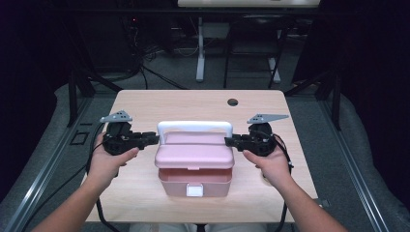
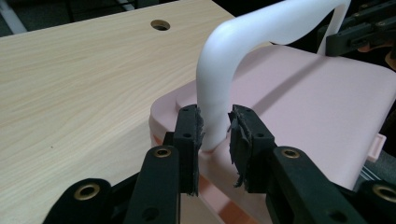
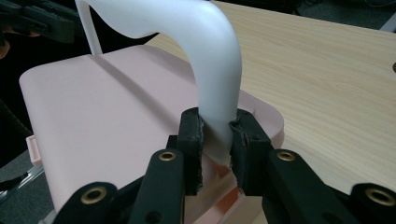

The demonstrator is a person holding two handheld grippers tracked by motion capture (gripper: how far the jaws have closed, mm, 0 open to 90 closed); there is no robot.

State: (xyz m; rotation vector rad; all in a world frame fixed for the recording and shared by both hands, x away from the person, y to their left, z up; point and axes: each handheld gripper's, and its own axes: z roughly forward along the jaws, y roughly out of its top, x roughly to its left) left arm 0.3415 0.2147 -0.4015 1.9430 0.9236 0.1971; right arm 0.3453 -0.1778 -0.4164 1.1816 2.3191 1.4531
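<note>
Both grippers — left (image 1: 153, 138), right (image 1: 229, 141) — are clamping the white handle's (image 1: 194, 126) legs; lifting evenly is keeping the pink box (image 1: 194, 166) level.

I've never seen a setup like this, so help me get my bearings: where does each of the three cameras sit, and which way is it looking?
High view: above the person's side, looking forward and down on the table; both forearms, left gripper and right gripper show.
Left gripper view: rides the left gripper, looking along its jaws at the white handle leg.
Right gripper view: rides the right gripper, its jaws pinching the handle's other leg.
Shared: all show the pink box; each gripper view glimpses the opposite gripper.
</note>
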